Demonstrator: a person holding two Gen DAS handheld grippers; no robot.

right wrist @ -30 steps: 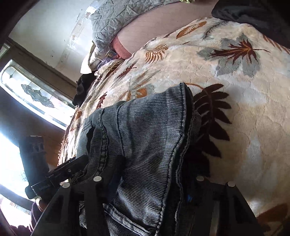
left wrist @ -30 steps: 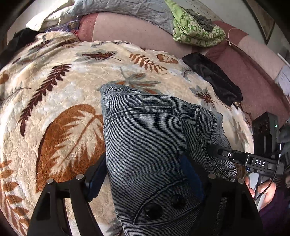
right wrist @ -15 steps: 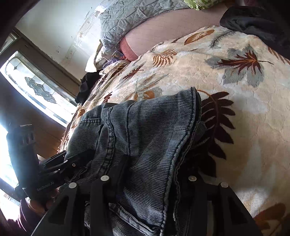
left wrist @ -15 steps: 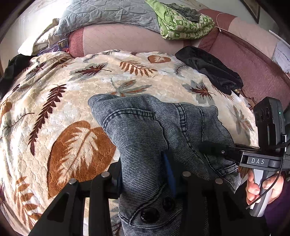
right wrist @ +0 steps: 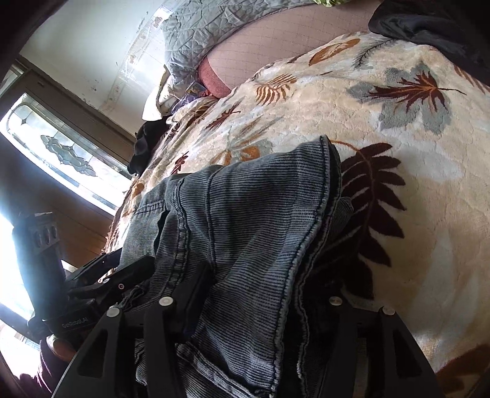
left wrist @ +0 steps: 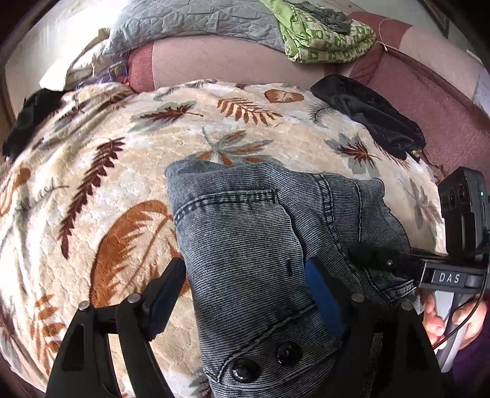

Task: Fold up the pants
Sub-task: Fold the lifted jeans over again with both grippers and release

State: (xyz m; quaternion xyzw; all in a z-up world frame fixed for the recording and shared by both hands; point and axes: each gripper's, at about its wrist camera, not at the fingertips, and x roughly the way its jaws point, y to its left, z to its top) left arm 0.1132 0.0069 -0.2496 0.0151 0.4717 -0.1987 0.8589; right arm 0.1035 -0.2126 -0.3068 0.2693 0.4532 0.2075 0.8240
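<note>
A pair of grey-blue denim pants (left wrist: 251, 232) lies folded in a thick bundle on a cream leaf-print blanket (left wrist: 92, 171). The waistband with two dark buttons is nearest the left wrist camera. My left gripper (left wrist: 245, 284) is open, its fingers wide on either side of the bundle. My right gripper (right wrist: 260, 284) is also spread wide, its fingers straddling the bundle's hem end (right wrist: 306, 238). The right gripper (left wrist: 382, 260) also shows at the right of the left wrist view, its tips on the denim.
A black garment (left wrist: 367, 113) lies on the blanket at the far right. A green patterned cloth (left wrist: 327, 36) and a grey quilt (left wrist: 190, 21) lie on the pink sofa back (left wrist: 220, 64). A dark item (left wrist: 24, 119) sits at the far left.
My left gripper closed on the bundle half a second ago and has now opened wide again. Both cameras have pulled back a little, and the bundle rests lower on the blanket.
</note>
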